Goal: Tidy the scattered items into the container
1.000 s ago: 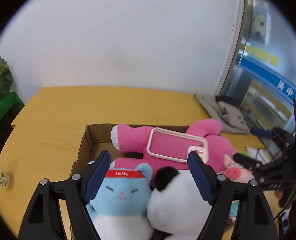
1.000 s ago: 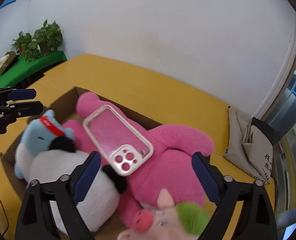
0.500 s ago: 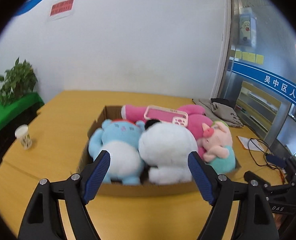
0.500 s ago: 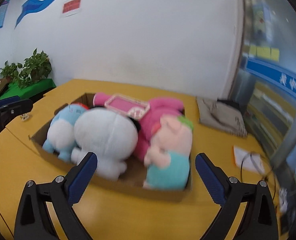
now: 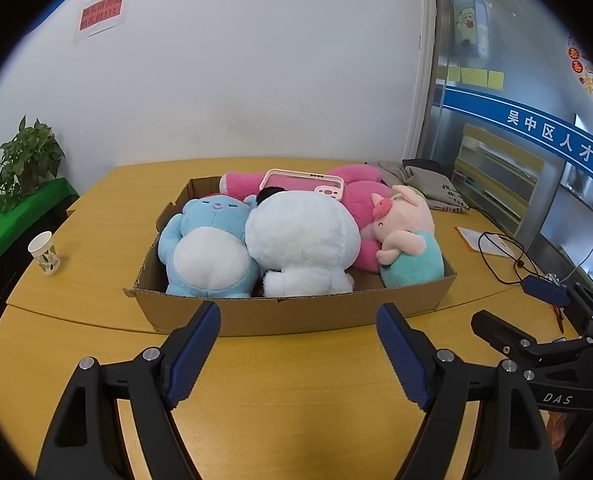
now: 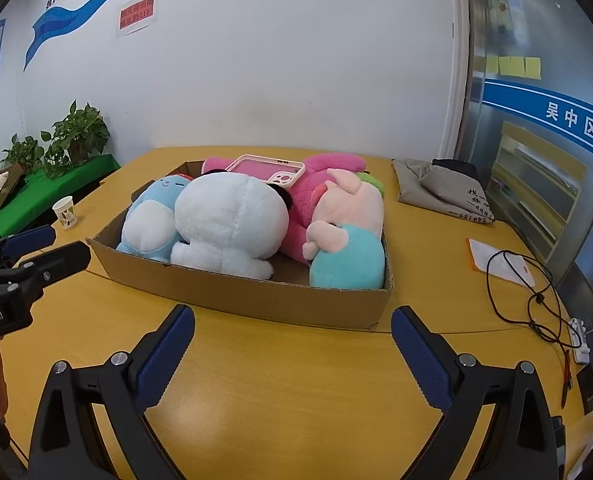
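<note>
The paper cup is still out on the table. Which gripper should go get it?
Probably the left. The cup stands left of the box, on the left gripper's side. The right gripper sits further right, beyond the left one. Both are open and empty.

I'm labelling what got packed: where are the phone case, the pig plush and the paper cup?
phone case [image 5: 296, 180]: left wrist view, on its pink back panel.
pig plush [image 6: 352, 204]: right wrist view, on its pink head.
paper cup [image 5: 44, 253]: left wrist view, on its side wall.
</note>
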`<state>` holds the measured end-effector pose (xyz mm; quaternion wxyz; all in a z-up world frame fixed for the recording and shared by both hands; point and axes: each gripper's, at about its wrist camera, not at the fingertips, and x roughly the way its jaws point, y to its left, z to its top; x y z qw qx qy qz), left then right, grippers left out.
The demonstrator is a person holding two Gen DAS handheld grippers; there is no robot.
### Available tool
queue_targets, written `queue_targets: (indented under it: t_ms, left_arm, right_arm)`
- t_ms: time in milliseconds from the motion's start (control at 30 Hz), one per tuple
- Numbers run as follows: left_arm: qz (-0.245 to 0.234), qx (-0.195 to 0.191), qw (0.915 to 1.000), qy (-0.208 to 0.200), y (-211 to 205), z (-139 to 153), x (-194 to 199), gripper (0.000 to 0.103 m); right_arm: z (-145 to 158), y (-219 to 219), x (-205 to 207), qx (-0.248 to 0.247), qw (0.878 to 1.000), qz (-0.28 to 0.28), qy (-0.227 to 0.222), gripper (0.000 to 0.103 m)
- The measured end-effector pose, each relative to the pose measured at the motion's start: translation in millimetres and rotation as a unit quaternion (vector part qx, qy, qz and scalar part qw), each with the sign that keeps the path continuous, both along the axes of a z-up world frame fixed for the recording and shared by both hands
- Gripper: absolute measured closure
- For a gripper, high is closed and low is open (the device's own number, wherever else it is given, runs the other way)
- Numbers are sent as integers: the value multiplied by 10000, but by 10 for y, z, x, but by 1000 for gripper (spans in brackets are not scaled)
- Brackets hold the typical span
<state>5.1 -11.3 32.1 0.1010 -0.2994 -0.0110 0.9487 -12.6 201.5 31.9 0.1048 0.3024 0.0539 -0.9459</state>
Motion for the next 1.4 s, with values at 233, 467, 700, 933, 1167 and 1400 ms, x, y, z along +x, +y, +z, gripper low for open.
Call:
queue_targets:
  t_ms: [233, 467, 700, 933, 1167, 1400]
  left_arm:
    - [16, 8, 10000, -36, 38, -10, 2, 23]
    - [11, 23, 10000, -71, 59, -28, -22, 23]
    - [56, 44, 9999, -87, 21, -41, -43, 23]
    - [49, 66, 9999, -116, -3, -69, -73, 23]
    - [67, 65, 9998, -171, -11, -108, -103, 23]
    - [72, 10, 9998, -162, -11, -102, -111, 23]
  right_arm:
    - [-55, -2, 16, -38, 9999, 13, -108, 3]
    - [-47, 18, -4, -60, 9999, -70, -115, 3]
    - [-72, -26, -10, -26, 9999, -34, -143, 3]
    - [-105, -38, -36, -3, 9998, -51, -190, 3]
    - [-125, -31, -72, 10, 9997, -78, -216, 3]
    - [-167, -47, -81, -12, 9996, -79, -266, 3]
